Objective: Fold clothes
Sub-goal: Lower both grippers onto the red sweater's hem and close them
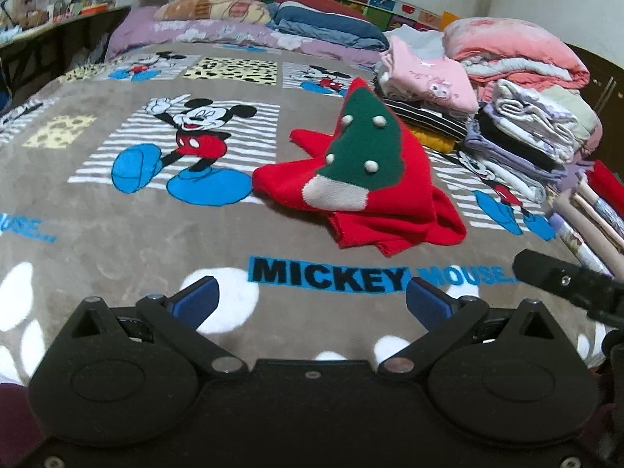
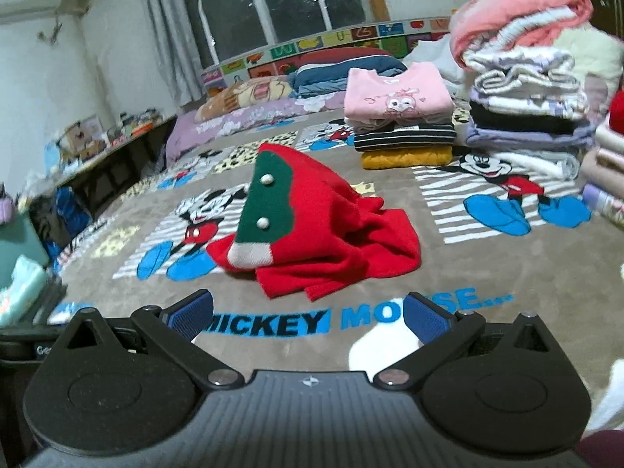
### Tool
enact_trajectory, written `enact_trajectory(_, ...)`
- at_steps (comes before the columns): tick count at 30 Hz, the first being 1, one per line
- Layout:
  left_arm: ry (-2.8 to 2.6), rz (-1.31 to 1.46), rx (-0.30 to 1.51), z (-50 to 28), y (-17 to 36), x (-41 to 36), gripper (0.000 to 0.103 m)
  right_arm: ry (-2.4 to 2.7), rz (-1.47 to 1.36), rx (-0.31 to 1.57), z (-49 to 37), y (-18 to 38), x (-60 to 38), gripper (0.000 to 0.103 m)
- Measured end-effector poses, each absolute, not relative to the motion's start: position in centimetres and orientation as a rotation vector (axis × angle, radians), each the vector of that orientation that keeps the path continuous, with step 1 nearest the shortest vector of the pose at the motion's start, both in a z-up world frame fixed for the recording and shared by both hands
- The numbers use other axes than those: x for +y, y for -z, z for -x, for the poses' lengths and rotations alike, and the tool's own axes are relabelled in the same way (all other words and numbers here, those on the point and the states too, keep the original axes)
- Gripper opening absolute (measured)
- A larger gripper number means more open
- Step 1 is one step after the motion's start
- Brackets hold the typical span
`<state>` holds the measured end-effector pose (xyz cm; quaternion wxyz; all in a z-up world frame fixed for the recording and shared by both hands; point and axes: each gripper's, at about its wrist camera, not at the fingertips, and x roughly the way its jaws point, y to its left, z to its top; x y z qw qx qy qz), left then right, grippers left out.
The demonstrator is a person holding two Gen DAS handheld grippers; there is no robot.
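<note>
A red sweater with a green tree patch and white pompoms lies crumpled in a heap on the Mickey Mouse blanket; its middle peaks upward. In the right wrist view the same red sweater sits ahead, past the "MICKEY MOUSE" lettering. My left gripper is open, blue pads wide apart, hovering short of the sweater with nothing between them. My right gripper is also open and empty, a little before the sweater's near hem. Part of the right gripper's black body shows at the right edge of the left wrist view.
Stacks of folded clothes topped by a pink shirt stand behind the sweater, with taller piles and a pink quilt to the right. Pillows and rolled bedding line the headboard. A cluttered shelf runs along the left.
</note>
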<state>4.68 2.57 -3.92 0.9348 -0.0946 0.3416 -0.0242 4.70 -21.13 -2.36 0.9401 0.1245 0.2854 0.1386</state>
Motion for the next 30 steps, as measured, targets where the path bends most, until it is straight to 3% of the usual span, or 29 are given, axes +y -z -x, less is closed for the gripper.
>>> enact_trajectory(5, 0.052, 0.240, 0.644, -6.4, 5.1, 3.8, 0.103, -0.298, -0.319, 0.564, -8.0, 4.9, -22.4, 0.103)
enact_trajectory(11, 0.129, 0.300, 0.708, -9.7, 6.3, 5.1, 0.103, -0.341, -0.412, 0.564, -12.1, 7.5, -23.6, 0.103)
enact_trajectory(20, 0.213, 0.327, 0.705, -14.5, 6.6, 5.9, 0.103, -0.424, -0.495, 0.496, -17.7, 8.6, -24.0, 0.103)
enact_trajectory(27, 0.296, 0.339, 0.652, -19.1, 5.2, 5.9, 0.102, -0.503, -0.509, 0.437, -21.3, 8.8, -23.9, 0.086)
enact_trajectory(30, 0.331, 0.361, 0.647, -21.6, 4.7, 5.8, 0.101, -0.541, -0.531, 0.429, -22.7, 8.9, -23.8, 0.085)
